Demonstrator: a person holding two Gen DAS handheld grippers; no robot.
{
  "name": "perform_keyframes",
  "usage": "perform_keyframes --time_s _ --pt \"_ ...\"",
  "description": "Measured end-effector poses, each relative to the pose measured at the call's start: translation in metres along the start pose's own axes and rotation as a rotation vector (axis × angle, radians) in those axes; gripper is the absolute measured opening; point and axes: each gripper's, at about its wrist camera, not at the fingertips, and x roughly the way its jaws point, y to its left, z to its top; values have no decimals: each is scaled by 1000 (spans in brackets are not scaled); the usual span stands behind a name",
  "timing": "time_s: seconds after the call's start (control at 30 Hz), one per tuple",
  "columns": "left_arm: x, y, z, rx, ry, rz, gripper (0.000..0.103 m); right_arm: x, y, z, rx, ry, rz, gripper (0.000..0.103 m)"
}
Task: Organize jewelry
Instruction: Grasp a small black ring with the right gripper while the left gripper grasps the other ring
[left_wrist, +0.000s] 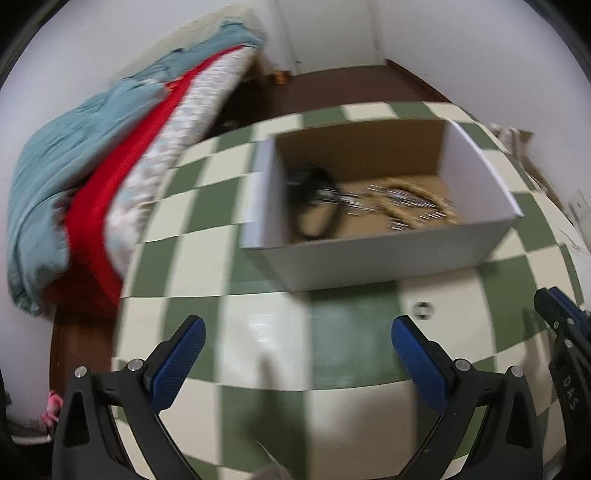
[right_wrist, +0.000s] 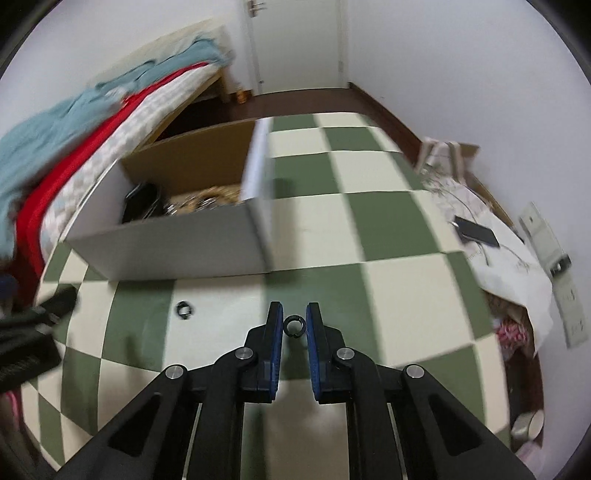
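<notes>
Rings are the job right now, and one small dark ring (right_wrist: 293, 327) sits right between the blue pads of the right gripper (right_wrist: 294, 325) in the lower middle of the right wrist picture. The pads are close on both sides of the ring, but I cannot tell if they are squeezing it yet or only next to it. A second ring (right_wrist: 184, 309) lies on the checked surface (right_wrist: 388, 221), a little to the left of the first one, below the front wall of the box (right_wrist: 173, 243). In the left wrist picture that same ring (left_wrist: 423, 309) shows at the right of the middle. The left gripper (left_wrist: 299, 343) at the bottom of that picture is wide apart and holds nothing. The box has chains and a dark strap thing inside, so I think the rings should go in there too. To do this well, close the right gripper slowly so the little ring does not pop out sideways. Keep the pads flat on its two sides. Lift straight up, go over the box wall, and let go low inside. Both pictures are a bit blurry, so move slowly.
</notes>
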Motion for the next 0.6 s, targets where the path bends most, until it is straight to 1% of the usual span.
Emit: perform_keyframes --time_s 0.13,0.17,0.2,0.27,0.3,0.37,0.4,0.43,0.5,0.53,0.6 --pt "10 -35 1 68 19 -38 100 -8 -22 3 38 -2 -27 13" --pt "12 -40 1 80 25 -47 94 -8 -28 2 47 0 -34 13" --pt "13 -45 1 91 29 -54 87 -8 -32 2 51 3 -38 13" --pt "17 -53 1 107 40 -63 81 -8 -38 1 58 7 -47 13" --pt "18 -56 1 112 43 -70 73 -8 -41 0 65 10 -49 13" --pt "20 -60 2 117 41 -85 62 -5 -48 -1 79 15 -52 13" --pt "20 -61 2 119 37 -95 53 -5 -50 -2 85 16 -51 13" --pt "19 -61 4 122 34 -108 47 -4 -51 -2 89 17 -51 13" --pt "19 -65 4 126 36 -134 16 -3 -54 -2 99 19 -51 13" --pt "19 -66 4 128 38 -142 12 -3 -54 -2 103 18 -50 13" --pt "19 -66 4 125 37 -148 10 -3 -55 -1 106 14 -51 13"
